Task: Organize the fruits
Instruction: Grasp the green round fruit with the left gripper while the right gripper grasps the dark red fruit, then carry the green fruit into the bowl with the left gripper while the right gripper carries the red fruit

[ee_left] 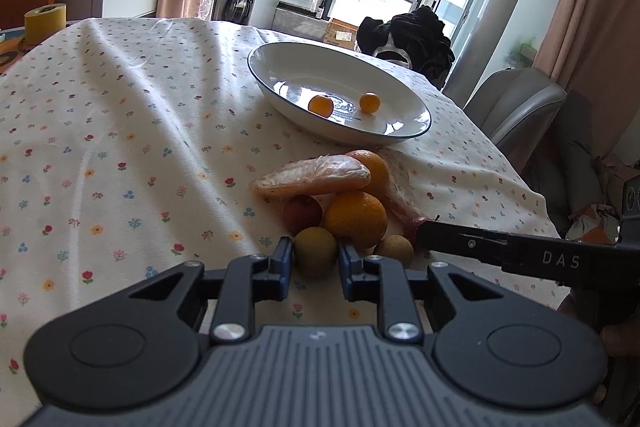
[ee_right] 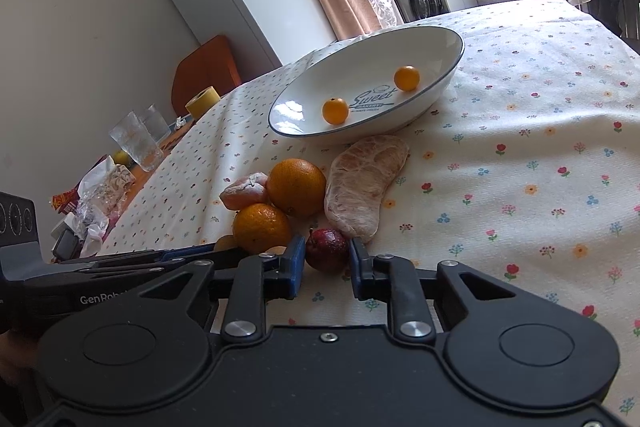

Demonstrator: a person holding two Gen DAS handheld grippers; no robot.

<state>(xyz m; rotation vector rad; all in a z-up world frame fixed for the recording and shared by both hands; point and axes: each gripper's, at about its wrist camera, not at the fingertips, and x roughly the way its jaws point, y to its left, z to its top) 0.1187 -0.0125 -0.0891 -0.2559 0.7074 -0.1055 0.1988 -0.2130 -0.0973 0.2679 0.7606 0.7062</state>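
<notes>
A white plate (ee_left: 404,125) with a dark rim holds two small orange fruits (ee_left: 321,105), also seen in the right wrist view (ee_right: 335,111). In front of it lies a pile: two oranges (ee_left: 356,217), a peeled pomelo segment (ee_left: 316,177), a dark red fruit (ee_right: 327,249) and small brown-green round fruits. My left gripper (ee_left: 315,261) has its blue pads on both sides of a brown-green fruit (ee_left: 315,247), touching it. My right gripper (ee_right: 327,265) has its pads against the dark red fruit on the cloth.
The table carries a flowered cloth (ee_left: 120,147). A yellow tape roll (ee_left: 45,21) stands at the far left. Glasses (ee_right: 136,143) and wrappers lie at the left edge. A grey chair (ee_left: 520,103) stands at the right, dark clothing (ee_left: 416,39) behind the plate.
</notes>
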